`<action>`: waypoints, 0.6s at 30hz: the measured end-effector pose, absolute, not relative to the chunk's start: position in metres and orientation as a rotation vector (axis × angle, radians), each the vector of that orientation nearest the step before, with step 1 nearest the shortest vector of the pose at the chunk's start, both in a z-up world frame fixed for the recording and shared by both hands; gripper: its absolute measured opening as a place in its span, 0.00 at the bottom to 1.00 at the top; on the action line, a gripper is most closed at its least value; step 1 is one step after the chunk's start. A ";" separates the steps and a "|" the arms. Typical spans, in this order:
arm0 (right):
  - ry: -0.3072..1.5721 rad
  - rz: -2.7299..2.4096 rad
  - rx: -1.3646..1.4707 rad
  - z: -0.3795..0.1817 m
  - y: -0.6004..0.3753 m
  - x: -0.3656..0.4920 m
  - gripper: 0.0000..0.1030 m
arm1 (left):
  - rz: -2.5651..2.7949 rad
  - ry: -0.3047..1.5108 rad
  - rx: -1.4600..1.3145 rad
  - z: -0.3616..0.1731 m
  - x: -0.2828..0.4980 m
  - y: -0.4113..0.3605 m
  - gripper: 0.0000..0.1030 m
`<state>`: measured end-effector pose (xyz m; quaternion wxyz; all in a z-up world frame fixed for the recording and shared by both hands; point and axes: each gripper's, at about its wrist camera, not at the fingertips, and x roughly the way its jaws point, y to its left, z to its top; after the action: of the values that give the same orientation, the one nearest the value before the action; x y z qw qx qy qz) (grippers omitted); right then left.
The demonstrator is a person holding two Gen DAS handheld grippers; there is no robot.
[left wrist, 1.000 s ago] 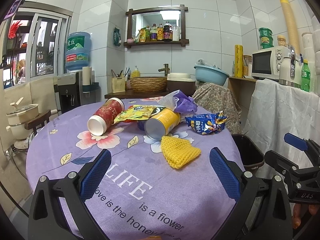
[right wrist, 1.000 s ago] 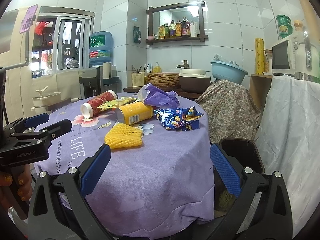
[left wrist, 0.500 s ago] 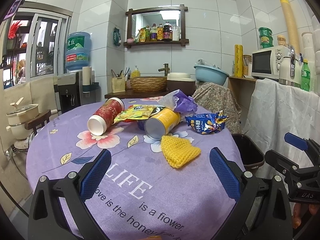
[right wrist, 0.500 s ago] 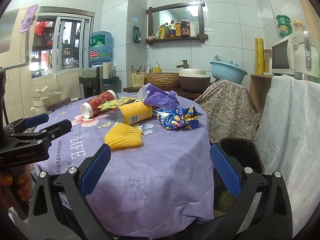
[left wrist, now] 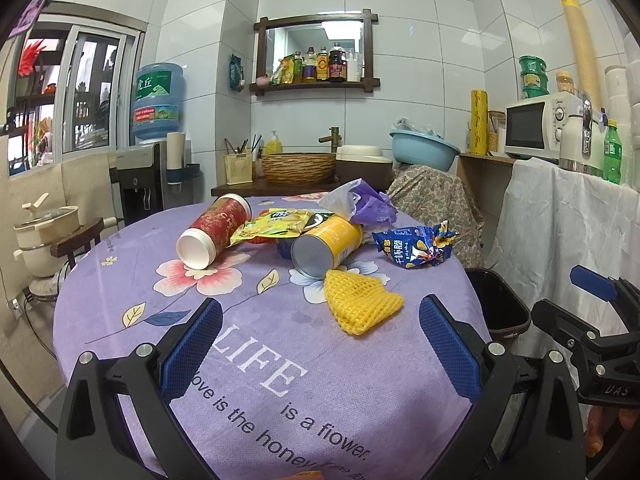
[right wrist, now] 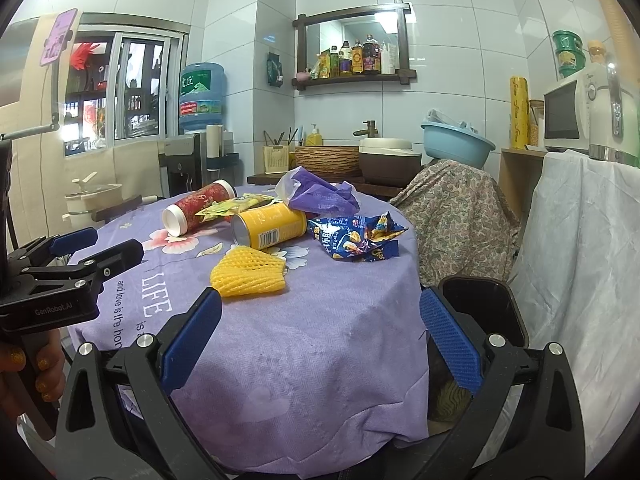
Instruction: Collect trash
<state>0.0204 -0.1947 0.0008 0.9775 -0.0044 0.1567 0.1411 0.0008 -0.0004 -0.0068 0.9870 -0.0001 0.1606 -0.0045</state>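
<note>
The trash is lying in a bunch on the round surface (left wrist: 120, 280) with the purple flower cloth. The yellow foam net (left wrist: 360, 304) is the closest piece. In the left wrist view it is sitting in the middle of the frame, just above the gap between the two blue pads and a bit to the right. In the right wrist view it is sitting to the upper left of the gap.

Behind the net a yellow can (left wrist: 324, 246) is lying on its side, touching the net. Its open end is pointing toward the bottom of the frame. A red tube (left wrist: 214, 230) is lying on its side at the left, a blue snack bag (left wrist: 416, 244) at the right, a yellow wrapper (left wrist: 272, 226) and a purple bag (left wrist: 360, 204) at the back.

The left gripper (left wrist: 320, 348) is hanging over the near part of the cloth with its fingers spread wide and nothing in them. The right gripper (right wrist: 320, 340) is hanging by the edge of the surface, also spread wide and holding nothing.

A black bin (right wrist: 484, 308) is standing on the floor beside the surface, at the lower right of the right wrist view, close to the right gripper.

I think the left gripper is lined up better with the net. It would go straight forward. The net's long side is lying across, so the fingers would close from left and right.
</note>
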 end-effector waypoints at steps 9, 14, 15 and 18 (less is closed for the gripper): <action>0.320 0.286 -0.013 0.001 -0.194 0.019 0.95 | -0.005 0.324 -0.005 -0.007 0.000 0.003 0.95; 0.320 0.286 -0.010 0.002 -0.194 0.019 0.95 | -0.009 0.332 -0.006 -0.008 0.000 0.004 0.95; 0.320 0.287 -0.010 0.001 -0.195 0.020 0.95 | -0.008 0.332 -0.005 -0.008 -0.001 0.004 0.95; 0.322 0.287 -0.013 0.001 -0.194 0.020 0.95 | -0.006 0.332 -0.006 -0.008 -0.001 0.005 0.95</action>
<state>0.0198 -0.1944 0.0013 0.9768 -0.0064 0.1600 0.1424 -0.0010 0.0048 -0.0079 0.9862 -0.0028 0.1654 -0.0032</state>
